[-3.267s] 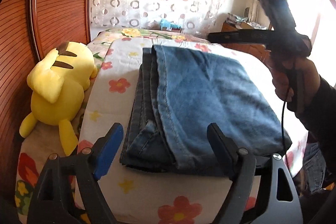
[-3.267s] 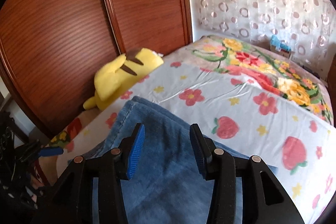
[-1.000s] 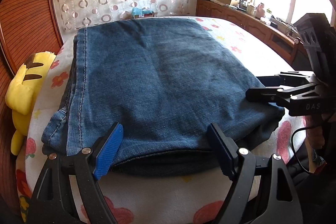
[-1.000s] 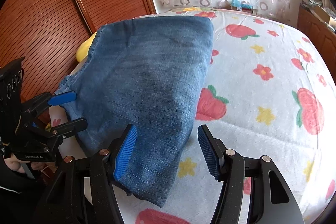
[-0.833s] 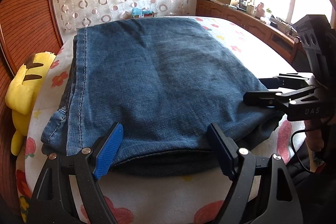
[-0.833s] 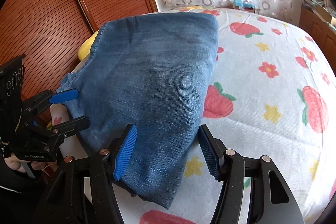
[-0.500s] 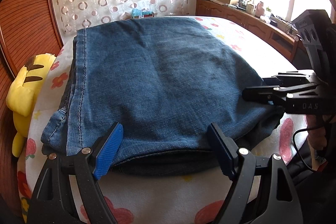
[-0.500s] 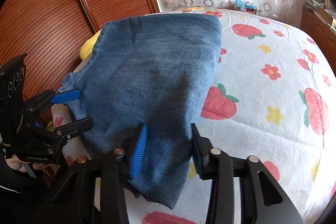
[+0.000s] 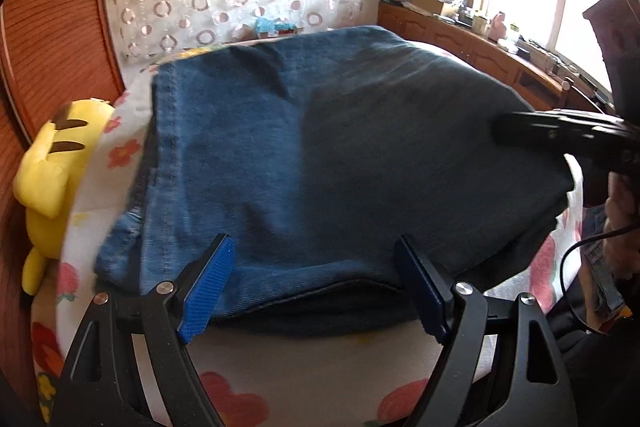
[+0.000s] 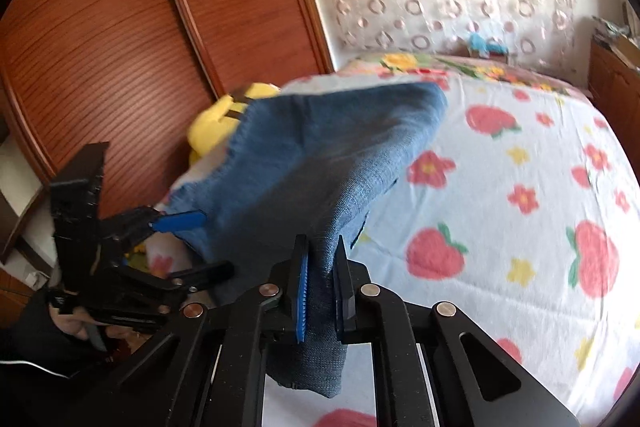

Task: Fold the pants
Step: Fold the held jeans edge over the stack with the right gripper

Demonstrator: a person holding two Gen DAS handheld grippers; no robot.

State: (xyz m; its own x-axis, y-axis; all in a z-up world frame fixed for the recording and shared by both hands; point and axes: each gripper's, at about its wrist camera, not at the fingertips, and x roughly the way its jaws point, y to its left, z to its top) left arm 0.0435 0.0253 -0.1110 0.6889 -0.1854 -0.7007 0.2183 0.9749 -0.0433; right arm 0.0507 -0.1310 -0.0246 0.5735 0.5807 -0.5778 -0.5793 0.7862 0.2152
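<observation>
Right wrist view, item one: my right hand-held gripper has clamped its jaws on the near corner of the pants; half a second ago they were only narrowing on the denim. The corner now hangs lifted off the bed, with cloth drooping below the pads.

Item two: my left hand-held gripper, jaws spread wide and holding nothing, sits at the near edge of the pants. A dark fold line of denim lies just ahead of its fingertips, between the blue pad and the opposite pad. Its jaws have not moved over the last second.

Item three: the pants, already folded into a broad blue slab, lie on the flower-print bed straight ahead of the left hand-held gripper. In the left wrist view, a shadow now covers their right half, where the right hand-held gripper has risen with its corner.

Item four: yellow plush toy, left of the left hand-held gripper, beside the pants against the wooden wardrobe. Well clear of the work.

Assessment: one corner is secured and raised, the other not yet taken. I judge the next fold cannot run evenly until the left jaws close on their edge; lifting on one side alone risks skewing the layers.
</observation>
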